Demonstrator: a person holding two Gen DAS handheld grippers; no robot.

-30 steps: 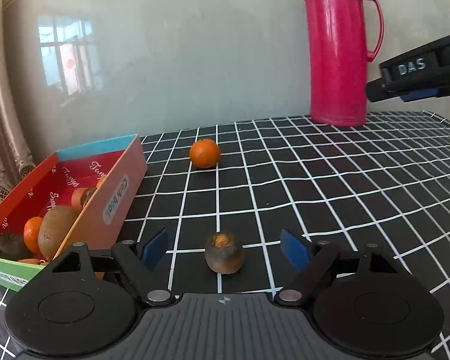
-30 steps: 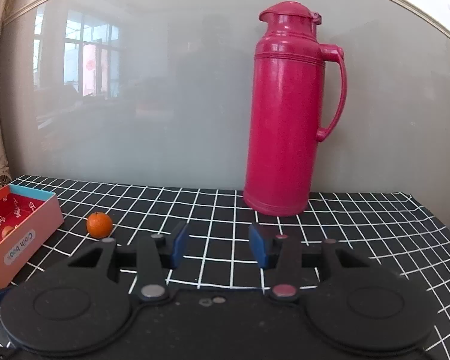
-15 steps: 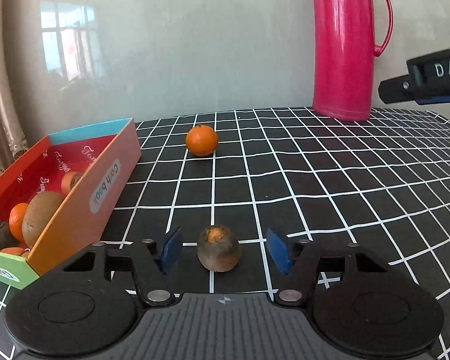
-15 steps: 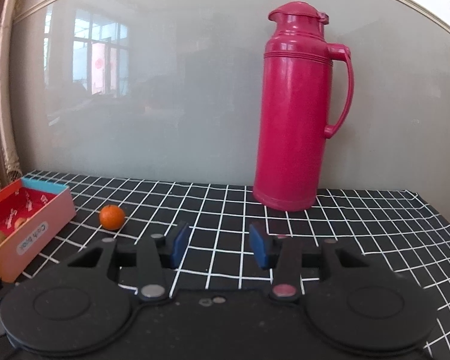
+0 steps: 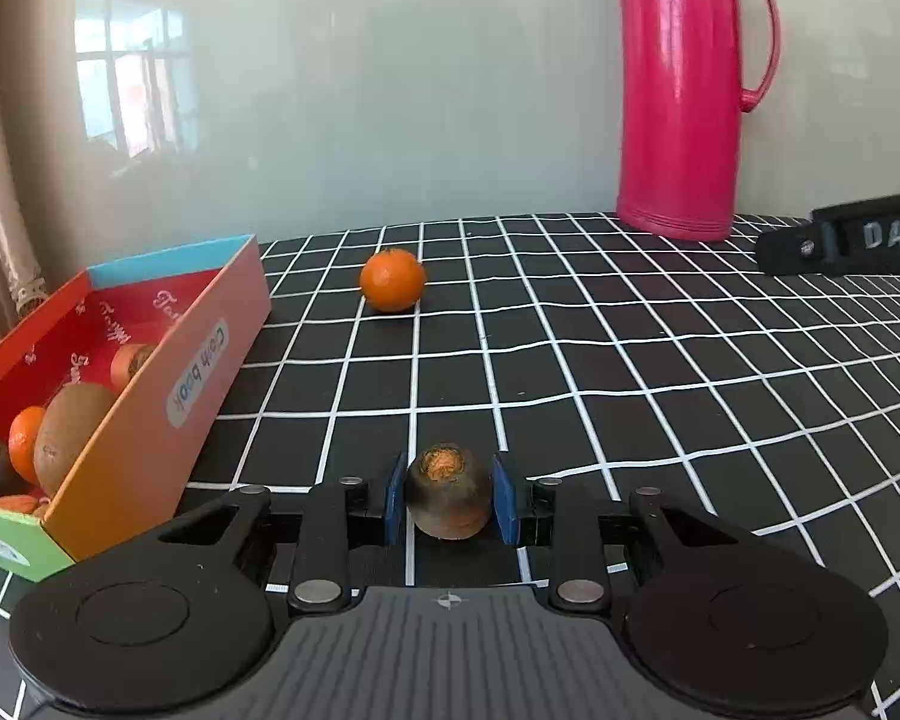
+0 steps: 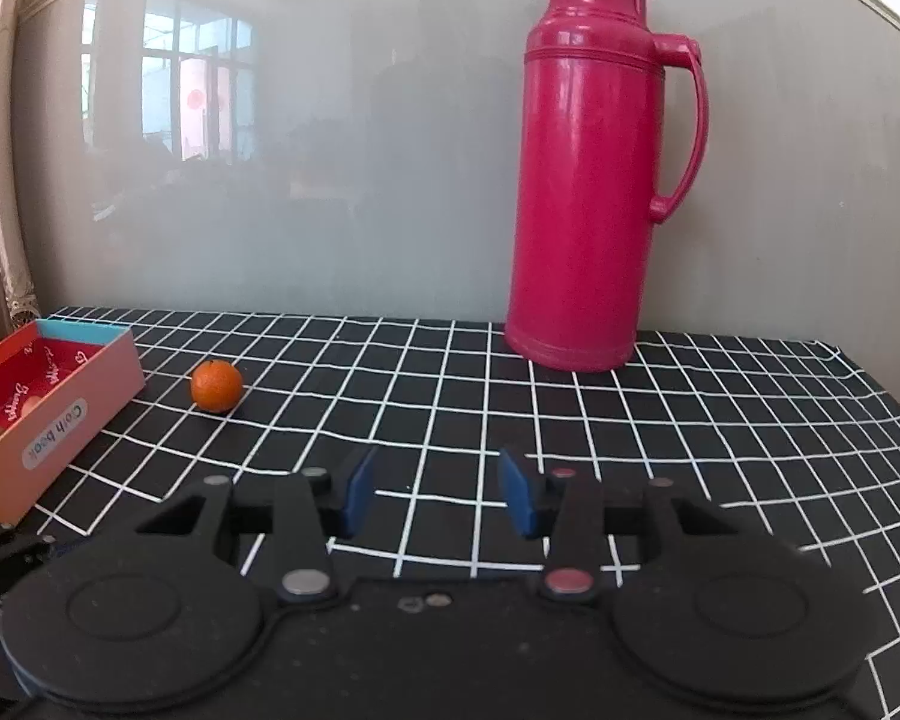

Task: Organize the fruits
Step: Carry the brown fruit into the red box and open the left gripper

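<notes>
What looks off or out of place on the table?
One orange sits loose on the cloth, outside the box. The fruit in the left gripper is dark brown, unlike the rest. Nothing is spilled or tipped.

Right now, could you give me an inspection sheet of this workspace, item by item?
Surface: black cloth with white grid, flat.
Job's things: dark brown fruit on the cloth; orange loose beside the box; box holding a kiwi and more oranges.
Clutter: pink thermos, upright at the back.
Grippers: left claw shut on the dark brown fruit; right claw open, nothing between its pads.
Cables: nothing seen.
Surroundings: glossy grey wall reflecting a window.
</notes>
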